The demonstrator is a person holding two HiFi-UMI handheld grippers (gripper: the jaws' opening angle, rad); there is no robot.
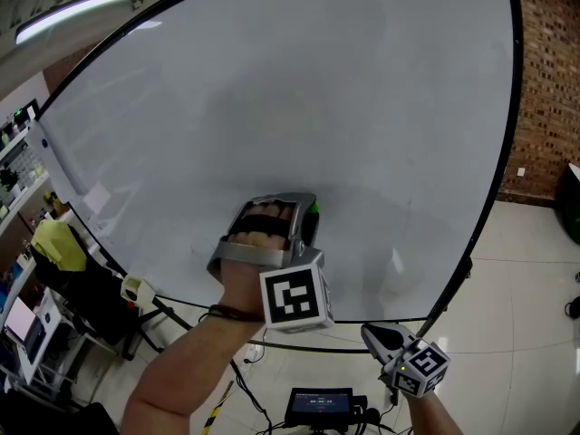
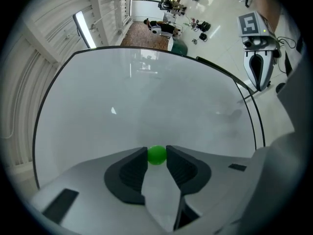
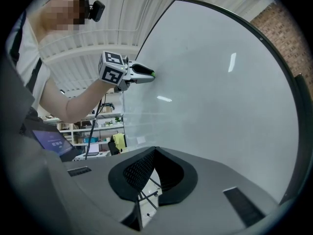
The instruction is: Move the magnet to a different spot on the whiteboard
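Note:
A small green magnet (image 1: 314,211) sits between the tips of my left gripper (image 1: 306,208), low on the large whiteboard (image 1: 272,98). In the left gripper view both dark pads press on the round magnet (image 2: 156,154), so the left gripper (image 2: 156,155) is shut on it against the whiteboard (image 2: 146,102). My right gripper (image 1: 372,333) hangs below the board's lower edge, shut with nothing in it. The right gripper view shows its own tips (image 3: 155,150) meeting, and the left gripper (image 3: 150,75) with the green magnet (image 3: 153,74) at the whiteboard (image 3: 220,92).
The board's black frame and stand leg (image 1: 453,284) run down to the right. Shelves and a yellow object (image 1: 56,243) stand at the left. A device with a lit screen (image 1: 320,404) and cables lie on the tiled floor. A brick wall (image 1: 548,89) is at the right.

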